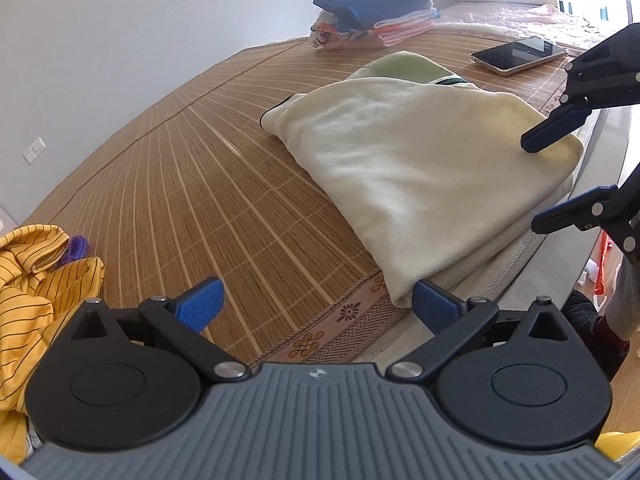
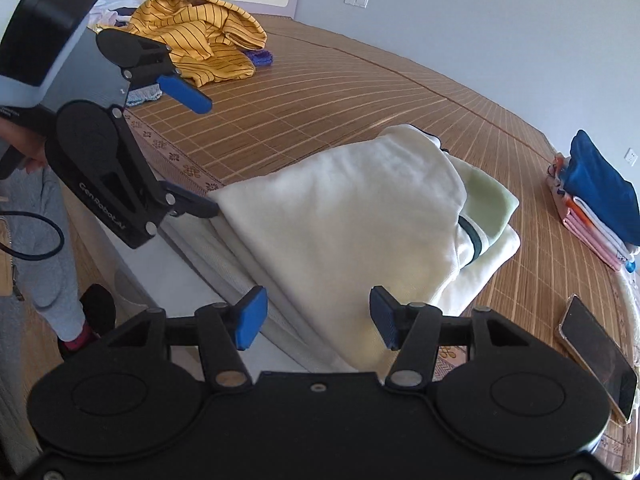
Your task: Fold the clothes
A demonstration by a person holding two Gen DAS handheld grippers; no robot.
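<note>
Lying near the edge of the bed, on the bamboo mat [image 1: 192,160], the cream garment [image 1: 404,168] is folded into a thick, rumpled bundle, with a pale green layer and a dark-trimmed collar showing at its far end. Both grippers hover at that edge with their fingers spread wide and holding nothing. The left gripper [image 1: 316,308] has one blue finger [image 1: 434,306] just at the near corner of the bundle, the other over bare mat. The right gripper [image 2: 318,318] faces the bundle's opposite end, one finger [image 2: 252,316] above the mattress side, the other [image 2: 386,318] close to the cloth; whether it touches I cannot tell. A yellow striped garment [image 2: 208,36] lies crumpled further along the bed. A stack of folded clothes [image 1: 372,14] with a blue piece on top sits well apart, and a phone [image 1: 520,54] rests on the mat near the bundle.
</note>
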